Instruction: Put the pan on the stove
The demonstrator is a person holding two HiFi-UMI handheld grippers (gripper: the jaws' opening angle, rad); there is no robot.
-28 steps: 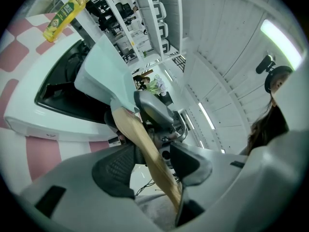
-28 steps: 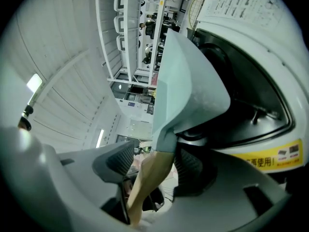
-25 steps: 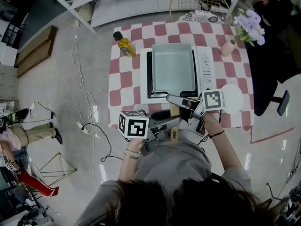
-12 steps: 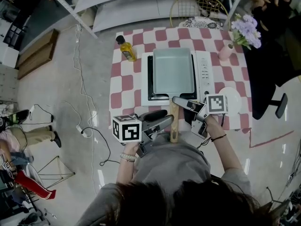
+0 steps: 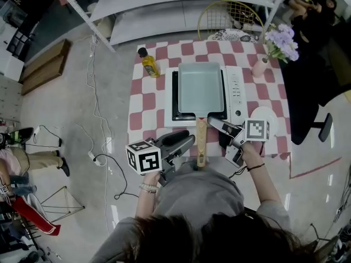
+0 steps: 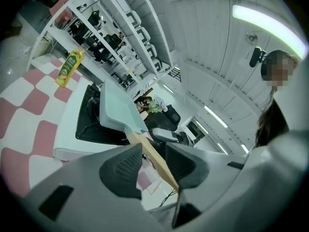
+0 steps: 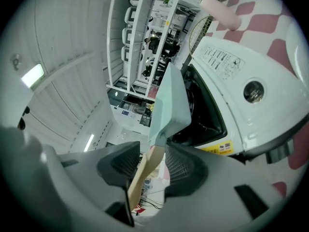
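Two grippers, one wooden handle [image 5: 202, 142]. The left gripper [image 5: 191, 140] and the right gripper [image 5: 214, 128] are both closing with that handle between their jaws, pads not yet pinching it. The pale pan [image 5: 200, 86] sits flat on the white stove [image 5: 237, 92] on the checked tabletop [image 5: 143, 100], its handle pointing toward the person.

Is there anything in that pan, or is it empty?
Empty: the head view shows the pan with a bare, pale inside.

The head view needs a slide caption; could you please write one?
Pan on the stove; left gripper and right gripper jaws closing, its wooden handle between them.
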